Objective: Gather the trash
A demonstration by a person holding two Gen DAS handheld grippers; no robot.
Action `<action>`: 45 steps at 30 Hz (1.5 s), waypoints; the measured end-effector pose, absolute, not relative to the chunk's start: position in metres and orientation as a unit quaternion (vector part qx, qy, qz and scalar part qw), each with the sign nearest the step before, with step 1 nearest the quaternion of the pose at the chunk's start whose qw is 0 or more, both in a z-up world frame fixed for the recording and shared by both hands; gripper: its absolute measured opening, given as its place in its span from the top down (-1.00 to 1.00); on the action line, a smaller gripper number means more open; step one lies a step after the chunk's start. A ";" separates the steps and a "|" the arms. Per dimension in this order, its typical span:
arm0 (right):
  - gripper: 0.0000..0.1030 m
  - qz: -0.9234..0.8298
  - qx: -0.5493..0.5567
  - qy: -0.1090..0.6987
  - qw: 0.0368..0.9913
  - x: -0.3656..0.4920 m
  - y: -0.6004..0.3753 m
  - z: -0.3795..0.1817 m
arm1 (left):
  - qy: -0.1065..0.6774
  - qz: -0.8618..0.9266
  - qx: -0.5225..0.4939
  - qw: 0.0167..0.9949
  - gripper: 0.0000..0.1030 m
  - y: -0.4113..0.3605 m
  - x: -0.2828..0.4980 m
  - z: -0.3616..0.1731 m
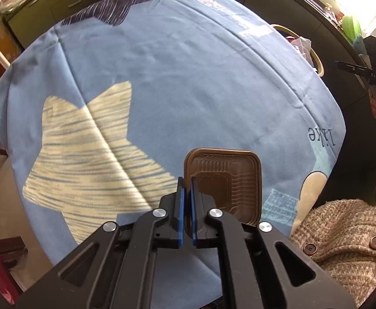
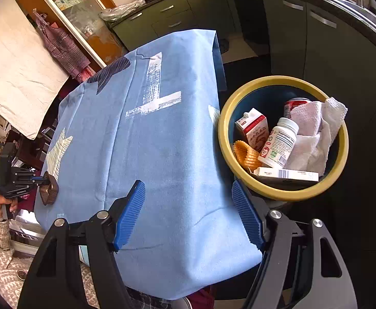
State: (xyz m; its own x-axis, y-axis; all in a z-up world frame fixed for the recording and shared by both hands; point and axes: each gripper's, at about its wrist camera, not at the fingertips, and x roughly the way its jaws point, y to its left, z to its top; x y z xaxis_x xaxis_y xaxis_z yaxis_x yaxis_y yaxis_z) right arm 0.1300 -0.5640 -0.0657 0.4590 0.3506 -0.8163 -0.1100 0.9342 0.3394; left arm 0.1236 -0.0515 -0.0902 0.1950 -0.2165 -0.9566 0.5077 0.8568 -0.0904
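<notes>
Blue-clothed table bears one brown plastic tray; left gripper jaws clamp its rim. Right gripper jaws gape empty. Next, probably: carry it to the yellow-rimmed bin.

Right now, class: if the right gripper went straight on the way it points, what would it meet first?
Most likely the blue tablecloth: the open right gripper aims down at bare cloth, and the bin lies off to its right, though depth is unclear.

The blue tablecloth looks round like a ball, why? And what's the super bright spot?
Left wrist view: the fisheye lens bulges the flat tablecloth, and window glare whites out the top right corner. Right wrist view: the bin and edges bend too, no glare.
</notes>
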 end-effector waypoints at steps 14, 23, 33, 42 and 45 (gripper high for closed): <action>-0.39 0.034 0.114 0.477 0.871 0.072 -0.625 -0.053 | 0.457 -0.403 0.251 0.752 0.92 -0.302 0.180 -0.013; -0.39 0.017 0.154 0.484 0.861 0.038 -0.653 -0.073 | 0.464 -0.395 0.282 0.742 0.92 -0.463 0.254 -0.064; -0.40 0.007 0.194 0.490 0.850 0.019 -0.670 -0.100 | 0.511 -0.332 0.276 0.744 0.92 -0.521 0.311 -0.141; -0.40 0.008 0.203 0.485 0.850 0.011 -0.667 -0.102 | 0.516 -0.323 0.264 0.748 -0.26 -0.527 0.318 -0.151; -0.40 0.012 0.203 0.480 0.853 0.006 -0.662 -0.101 | 0.492 -0.342 0.259 0.758 -0.26 -0.512 0.303 -0.130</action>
